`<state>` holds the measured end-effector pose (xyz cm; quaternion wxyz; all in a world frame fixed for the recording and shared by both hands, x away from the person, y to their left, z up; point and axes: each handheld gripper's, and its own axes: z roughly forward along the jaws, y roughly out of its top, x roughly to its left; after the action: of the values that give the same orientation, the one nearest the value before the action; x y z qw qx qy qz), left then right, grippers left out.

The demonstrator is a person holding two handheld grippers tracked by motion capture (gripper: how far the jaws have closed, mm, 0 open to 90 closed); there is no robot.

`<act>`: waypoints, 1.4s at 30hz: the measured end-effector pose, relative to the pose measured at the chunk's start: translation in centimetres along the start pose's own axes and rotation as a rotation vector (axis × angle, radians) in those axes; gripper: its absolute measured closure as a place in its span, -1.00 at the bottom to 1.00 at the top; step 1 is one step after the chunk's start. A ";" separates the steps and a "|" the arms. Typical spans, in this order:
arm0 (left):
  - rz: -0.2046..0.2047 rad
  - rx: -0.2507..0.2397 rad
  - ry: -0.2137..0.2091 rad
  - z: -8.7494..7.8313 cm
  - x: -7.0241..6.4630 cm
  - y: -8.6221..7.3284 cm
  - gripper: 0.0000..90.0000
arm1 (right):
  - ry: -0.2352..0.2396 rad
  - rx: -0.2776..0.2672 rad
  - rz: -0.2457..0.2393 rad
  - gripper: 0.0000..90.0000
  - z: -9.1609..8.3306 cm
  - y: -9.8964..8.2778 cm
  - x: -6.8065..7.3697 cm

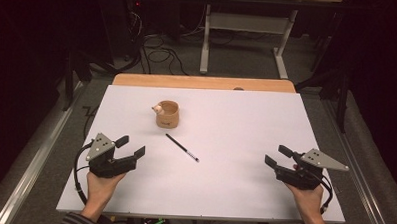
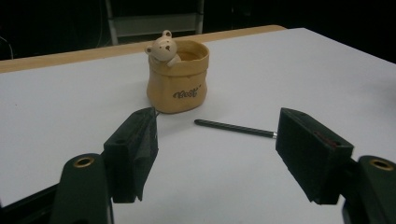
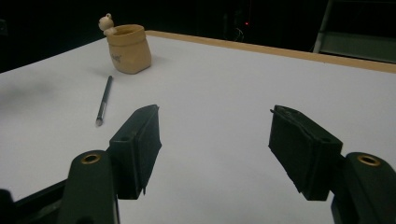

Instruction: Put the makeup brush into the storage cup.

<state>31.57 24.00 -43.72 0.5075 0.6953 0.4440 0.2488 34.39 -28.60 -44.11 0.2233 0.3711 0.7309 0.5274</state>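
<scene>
Two small things lie on the white table top (image 1: 233,193): a tan sack-shaped pot (image 1: 167,114) with a little bear figure (image 1: 157,109) peeking over its rim, and a slim black pen (image 1: 182,148). In the high view the pot stands upright left of the table's middle, toward the far edge, with the bear at about nine o'clock on its rim. The pen lies flat at roughly five o'clock from the pot, near it but not touching, its silver tip pointing toward four o'clock.

Farther out, the left gripper (image 1: 133,146) sits at about seven o'clock from the pot, held in the person's left hand (image 1: 102,186) near the front edge; its jaws stand wide apart with nothing between them. In the left gripper view the pot (image 2: 177,77) and pen (image 2: 233,128) lie beyond the spread jaws. The right gripper (image 1: 277,156) is at about four o'clock from the pot, well apart from the pen, gripped by the right hand (image 1: 307,198); its jaws too are spread and hold nothing. A wooden strip (image 1: 203,82) borders the table's far edge.
</scene>
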 end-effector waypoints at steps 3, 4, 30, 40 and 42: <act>-0.001 -0.003 -0.003 0.0 -0.1 0.1 -0.33 | 0.001 0.001 0.003 -0.23 0.0 0.0 0.0; -0.002 -0.003 -0.005 0.0 -0.1 0.1 -0.33 | 0.000 0.001 0.002 -0.23 0.0 0.0 0.0; 0.005 -0.007 -0.070 0.0 -0.8 0.9 -0.29 | 0.007 0.018 0.010 -0.21 -0.1 0.0 -0.2; -0.001 0.004 -0.116 0.4 -0.7 1.7 -0.29 | 0.021 0.026 0.011 -0.21 0.1 0.0 -0.3; 0.009 0.009 -0.112 0.4 -0.8 1.9 -0.31 | 0.021 0.026 0.011 -0.21 0.1 0.0 -0.3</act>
<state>32.22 22.96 -42.05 0.5272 0.7125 0.4127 0.2100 34.63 -28.75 -44.20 0.2080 0.3725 0.7381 0.5226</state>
